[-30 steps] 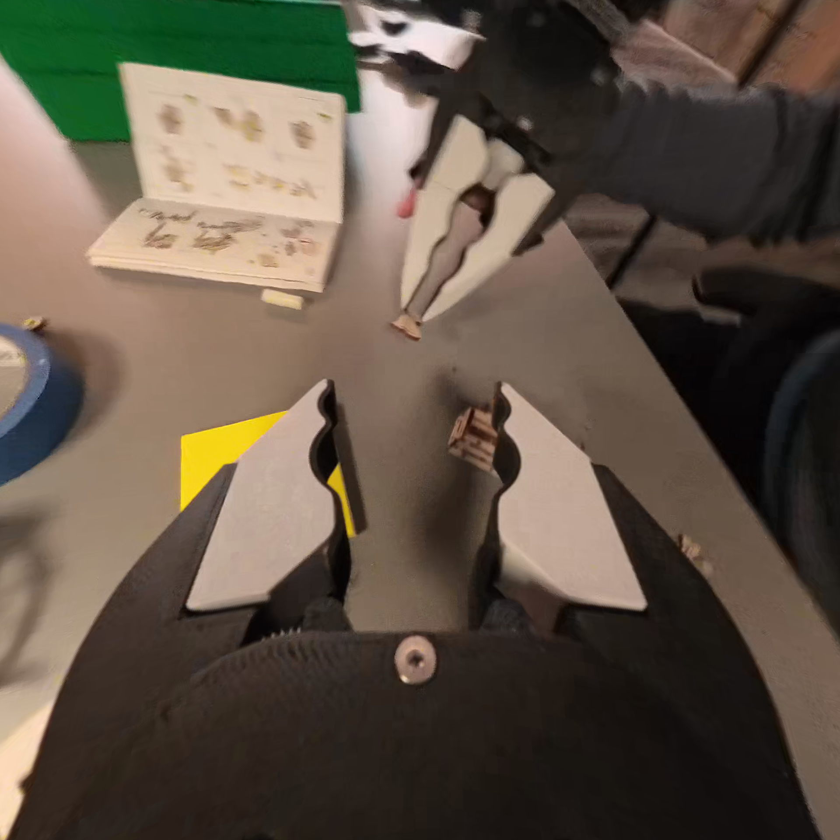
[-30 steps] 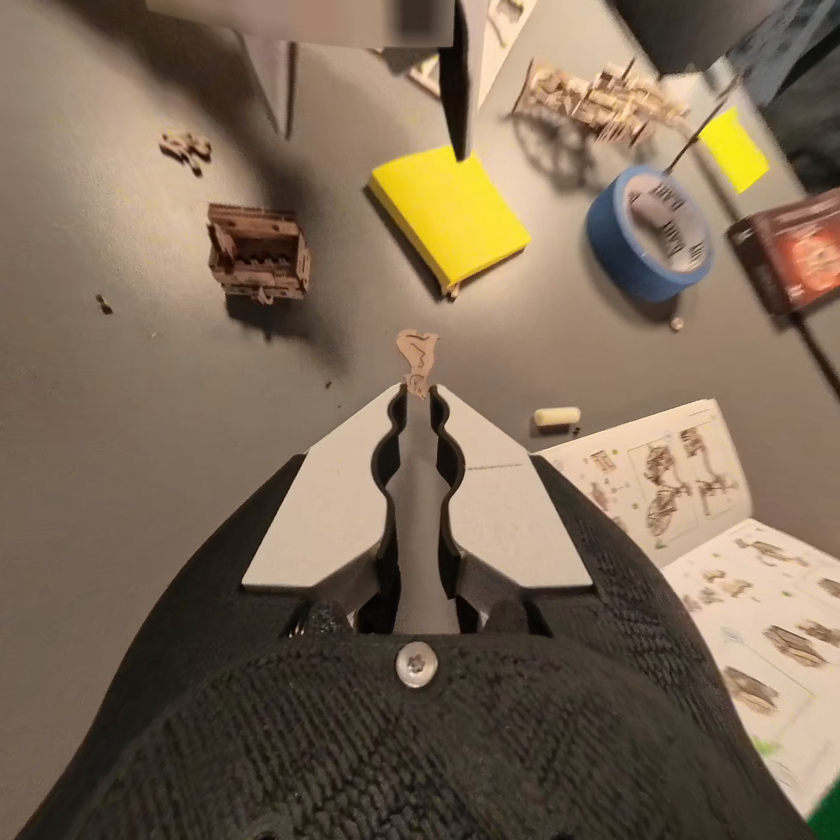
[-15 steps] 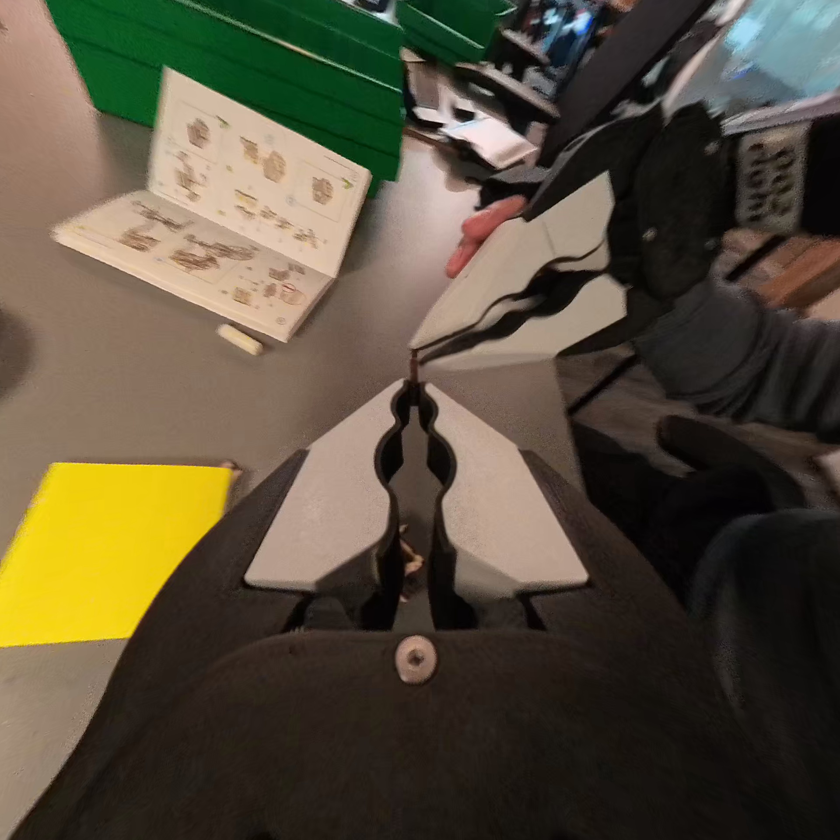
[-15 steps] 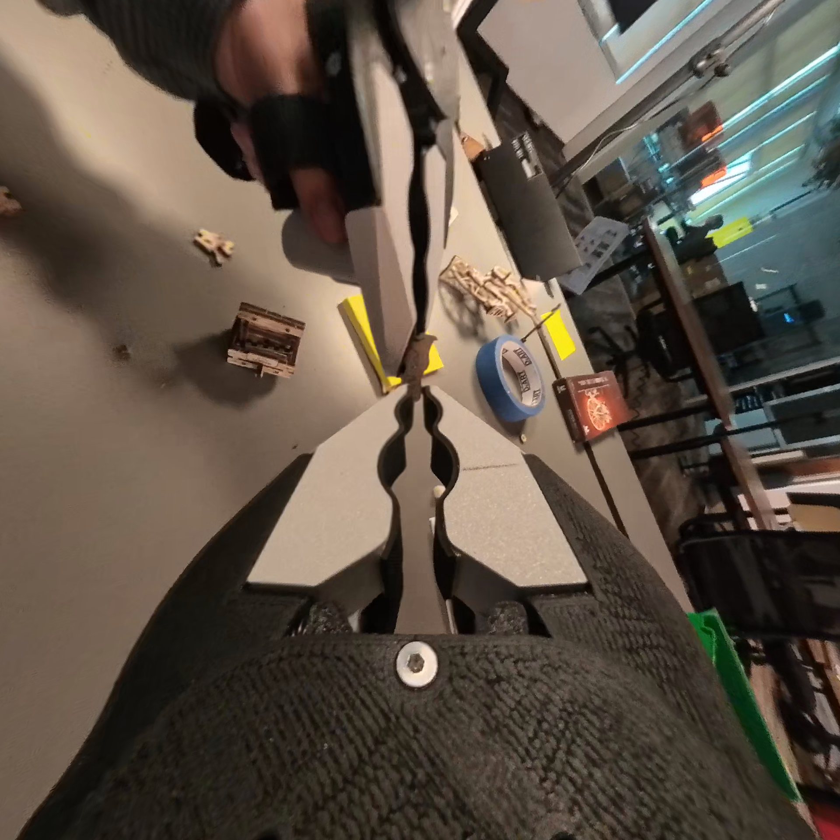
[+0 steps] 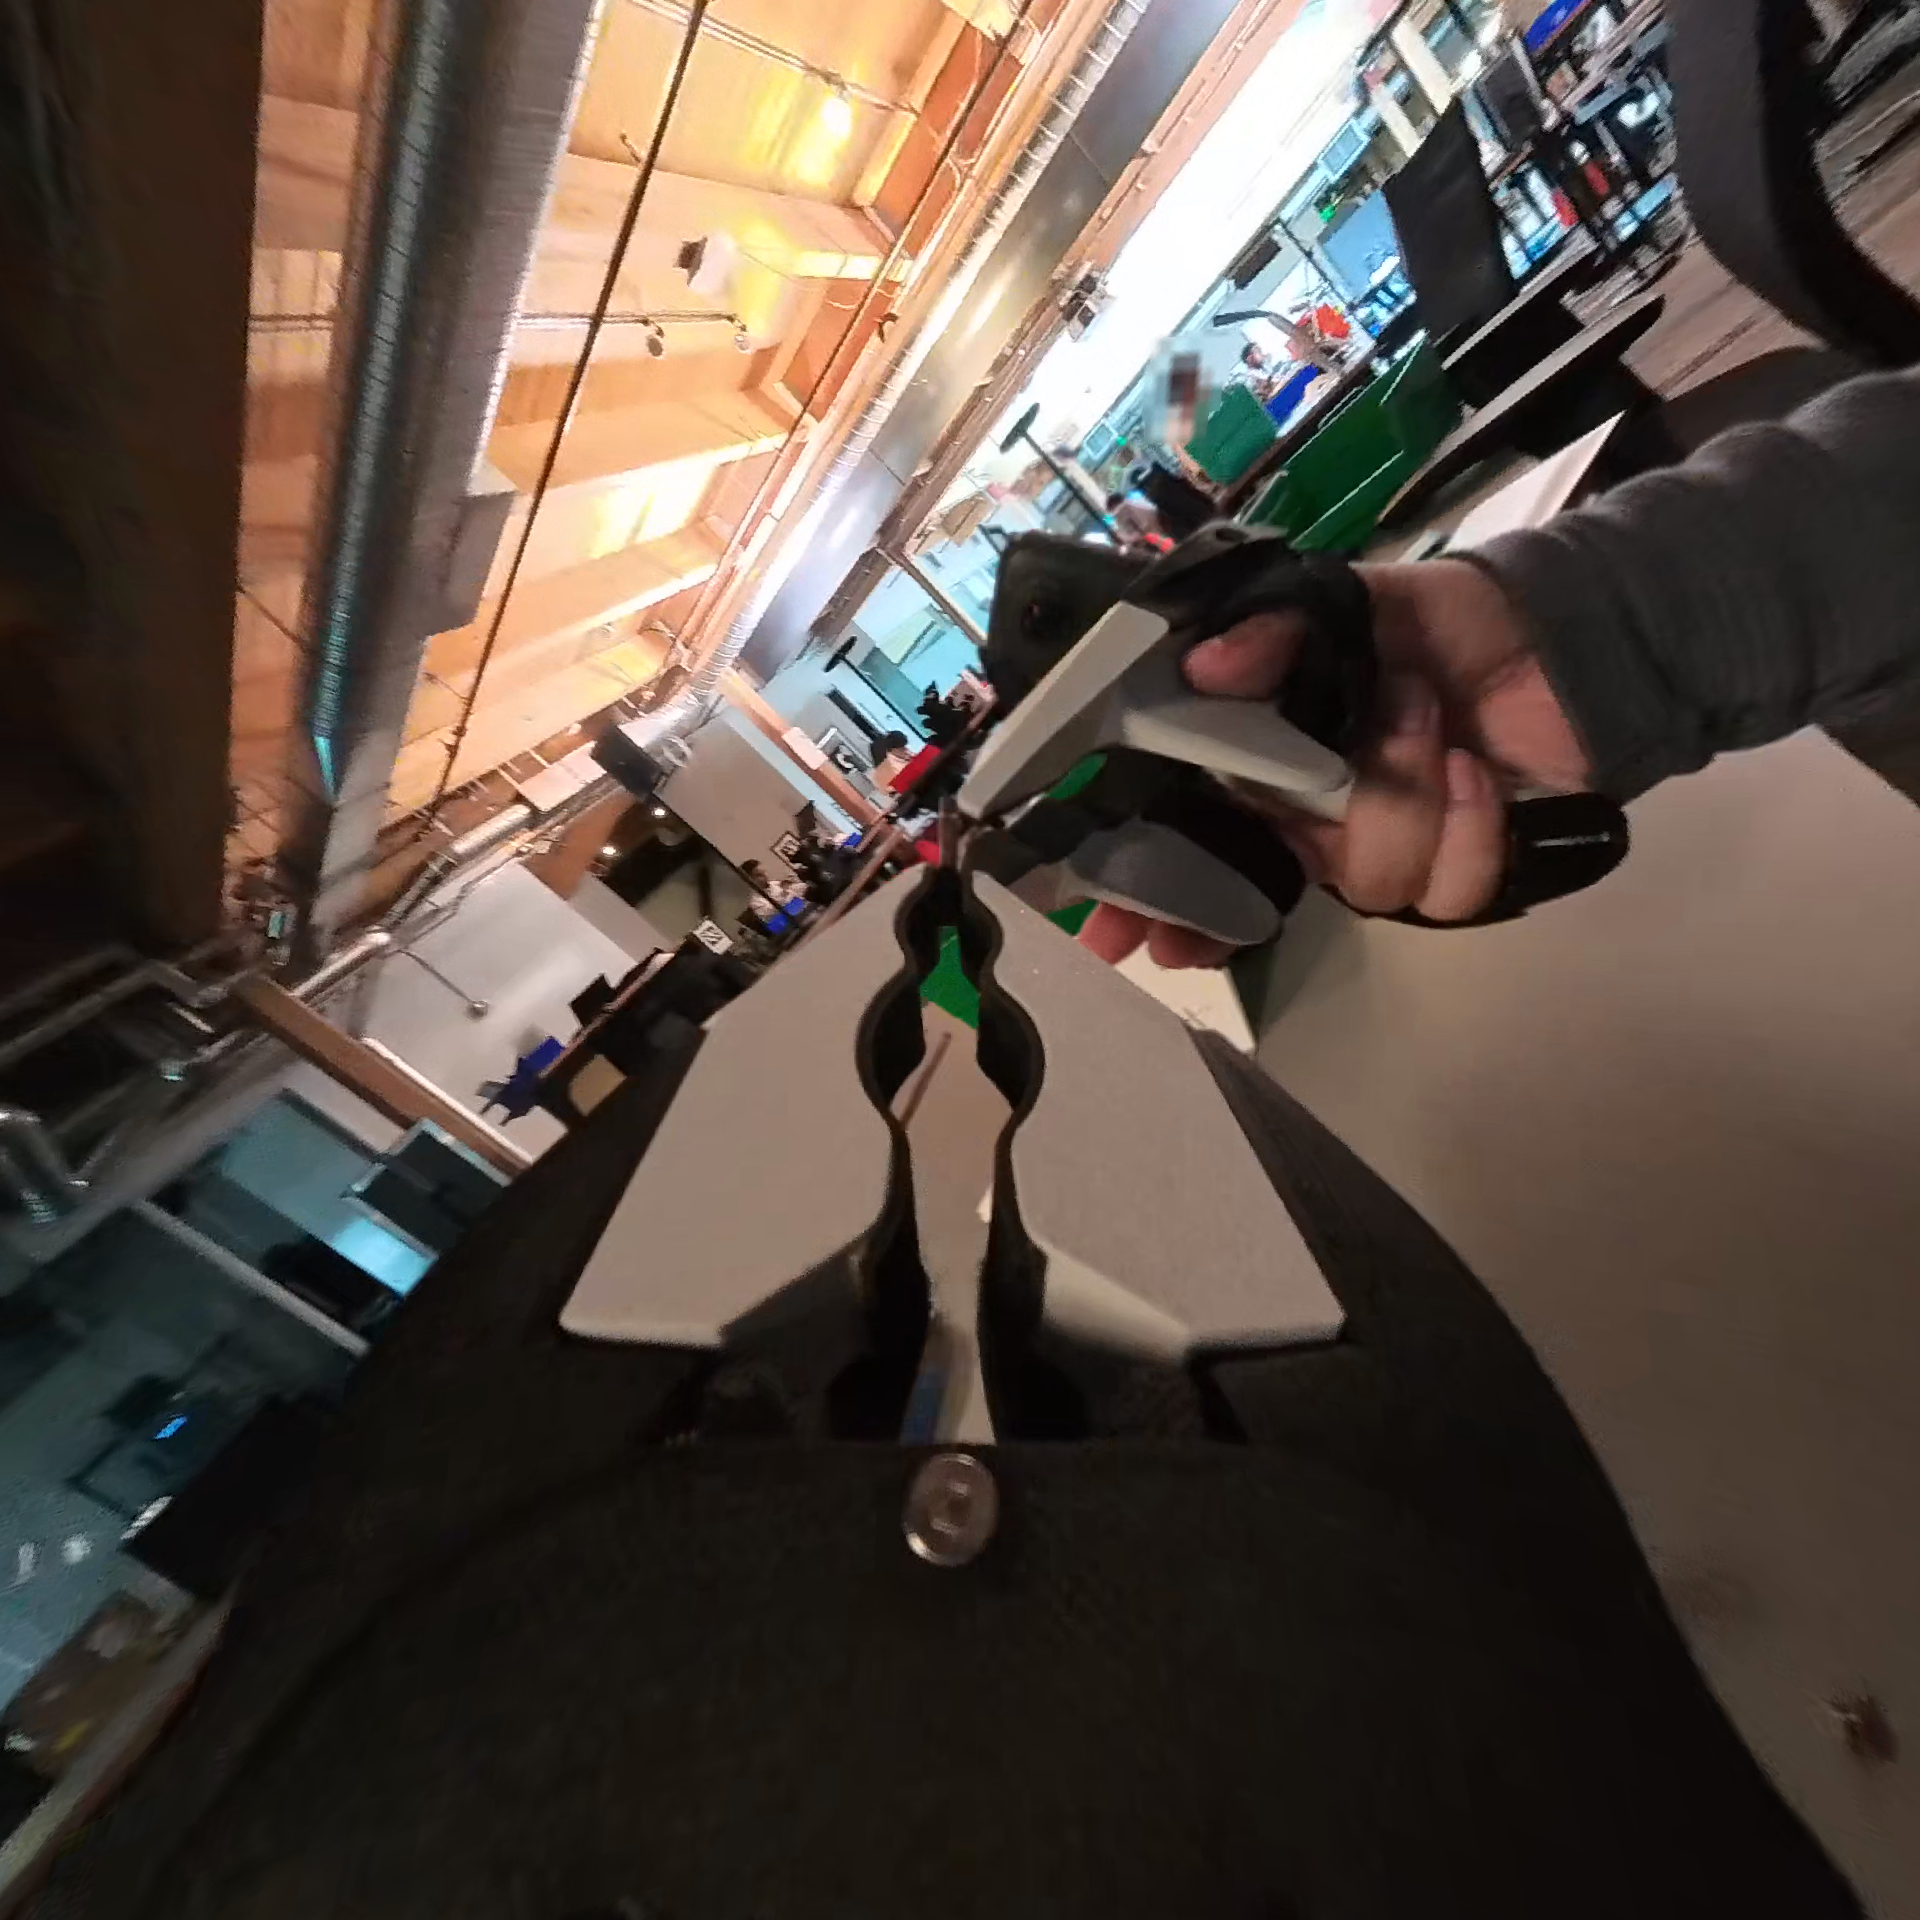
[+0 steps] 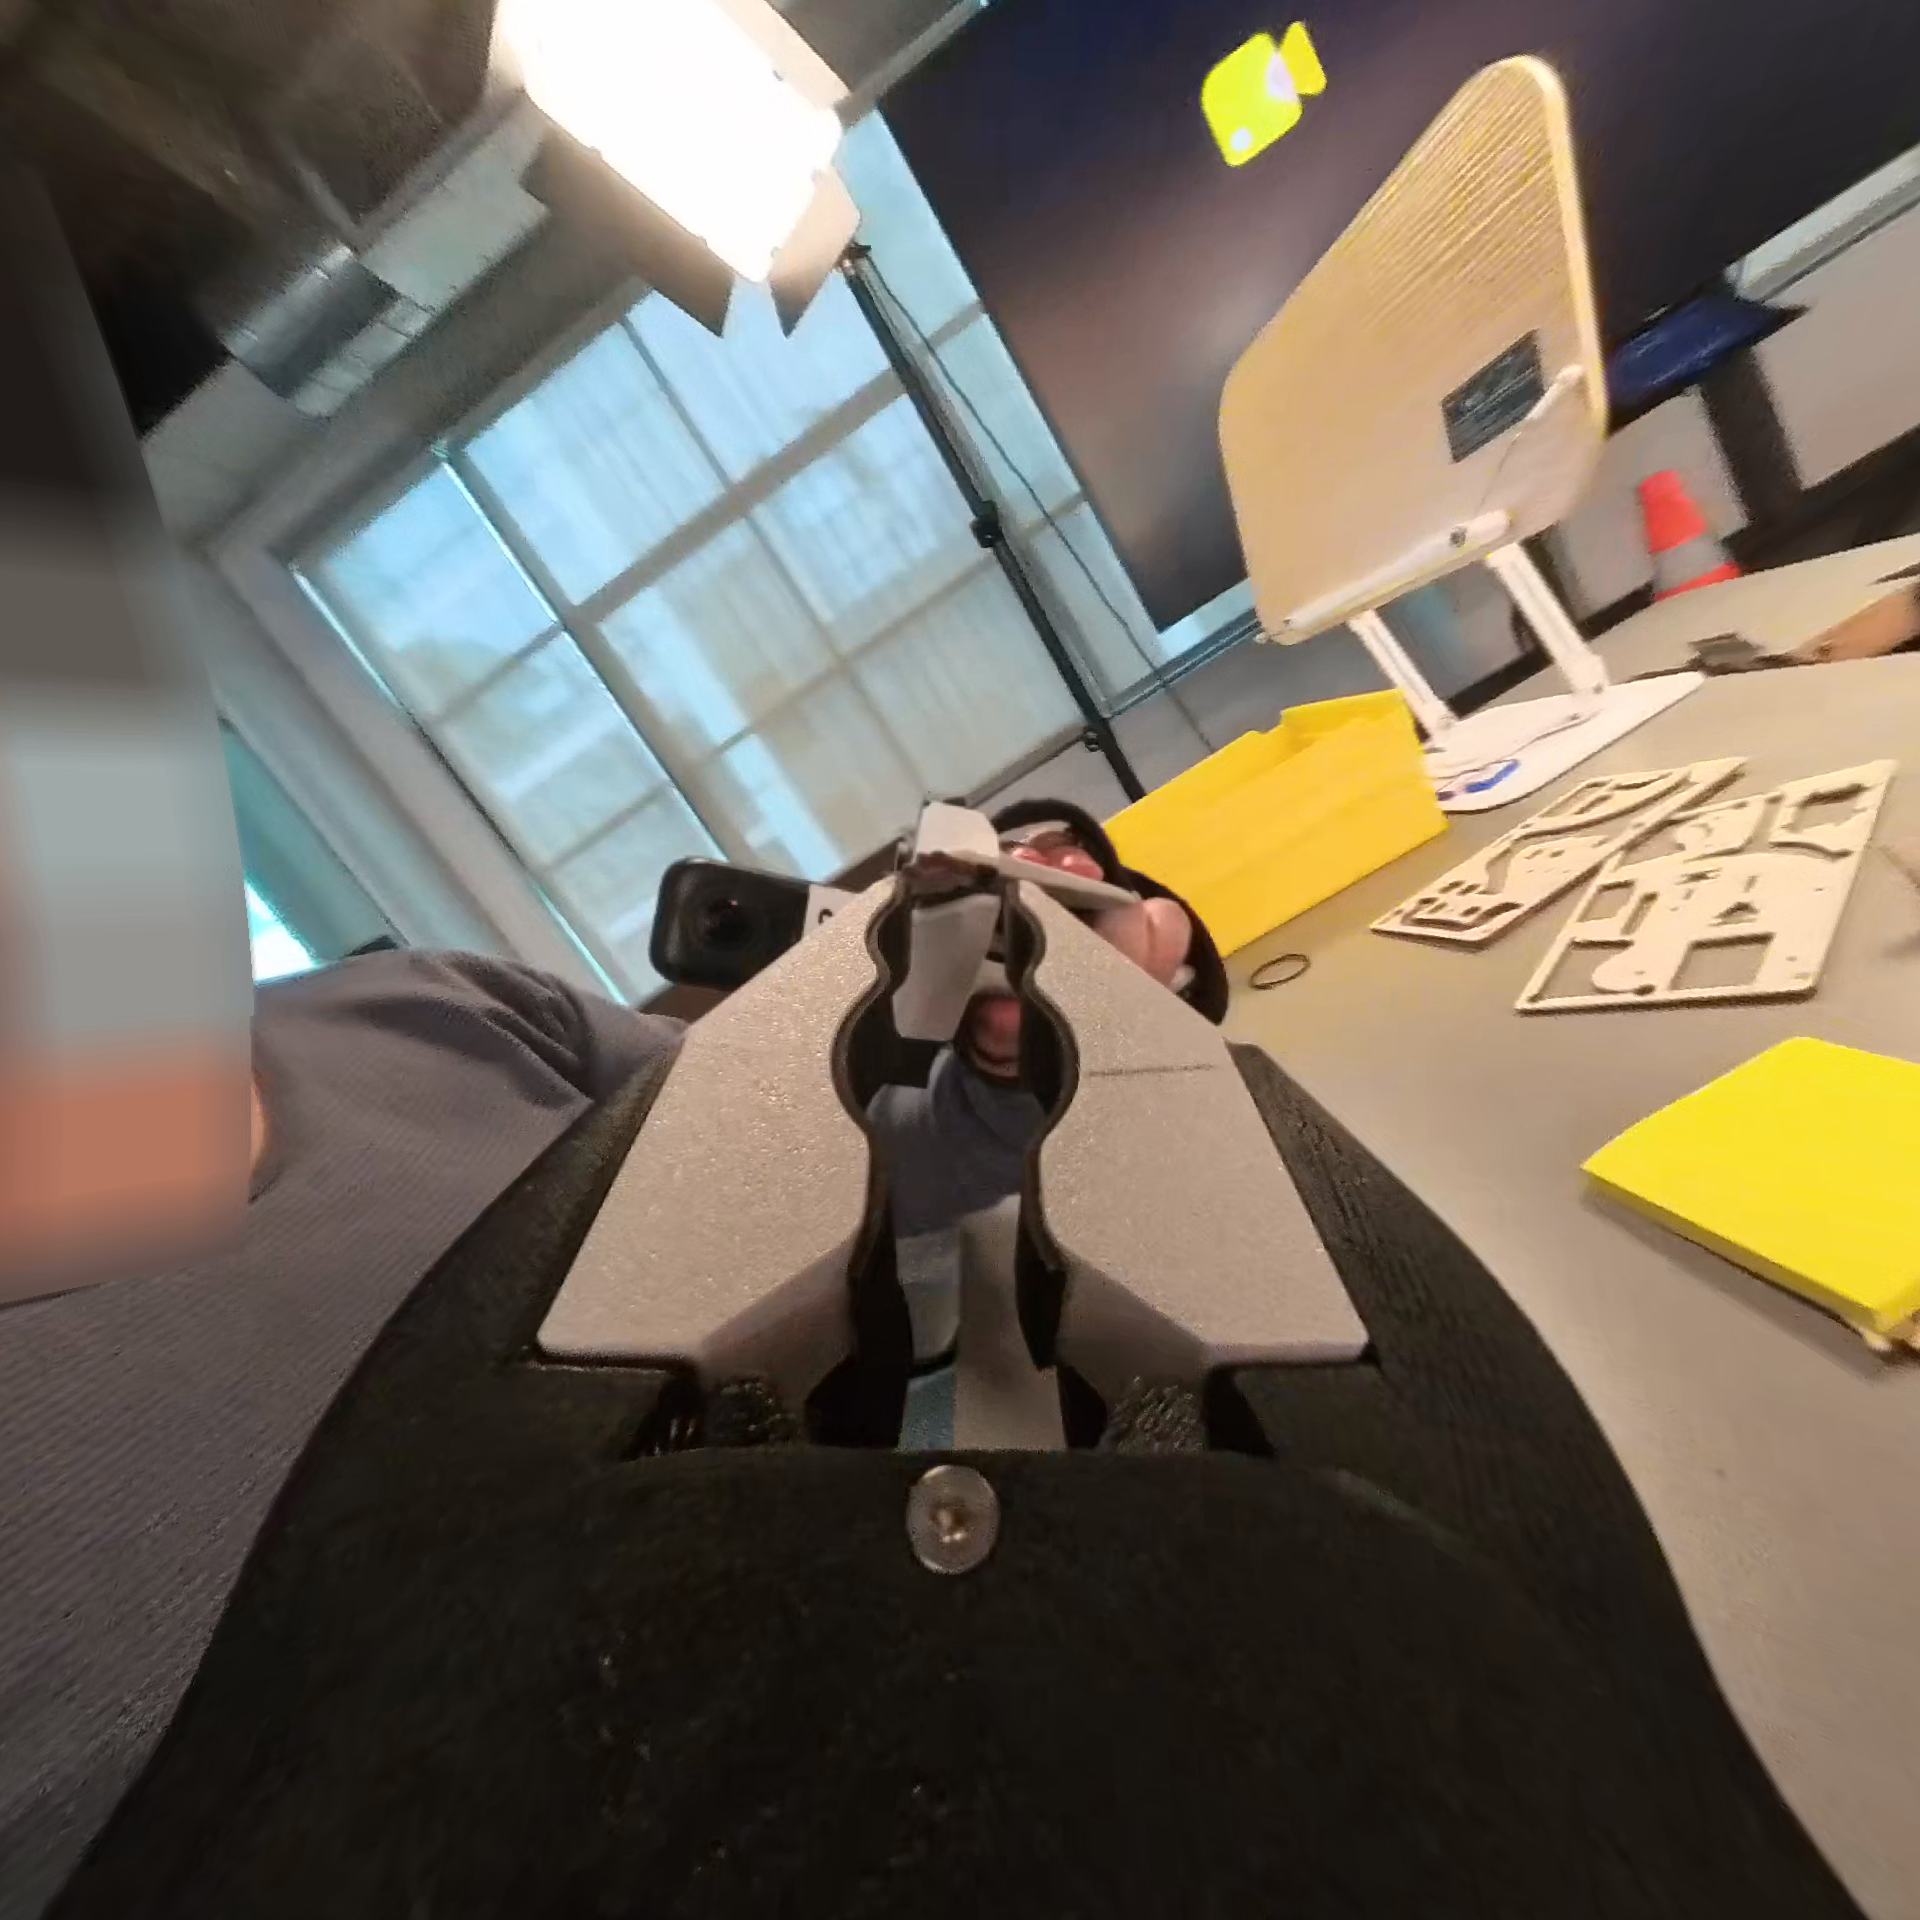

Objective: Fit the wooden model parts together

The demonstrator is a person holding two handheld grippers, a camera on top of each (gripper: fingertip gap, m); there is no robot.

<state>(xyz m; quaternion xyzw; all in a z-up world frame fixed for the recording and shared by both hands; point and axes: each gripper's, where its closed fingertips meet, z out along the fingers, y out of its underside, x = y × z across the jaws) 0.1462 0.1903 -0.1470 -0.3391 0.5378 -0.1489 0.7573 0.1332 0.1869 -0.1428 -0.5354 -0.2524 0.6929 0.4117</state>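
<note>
Both grippers are raised above the grey table and meet tip to tip. In the right wrist view my right gripper is shut on a small dark wooden piece. The left gripper's pale fingers face it and pinch the same piece from the far side. In the left wrist view my left gripper is shut, with the thin piece edge-on at its tips. The right gripper, held by a hand, touches it there. Most of the piece is hidden.
On the table in the right wrist view lie a yellow pad, punched wooden part sheets, a small ring, a yellow bin and a white stand with a perforated board. Green bins stand far off. Both grippers' tips are close together, under 4 cm apart.
Both grippers have lifted off the table and tilted up toward the room. The left gripper, open a second ago, has shut on the piece that the right gripper holds.
</note>
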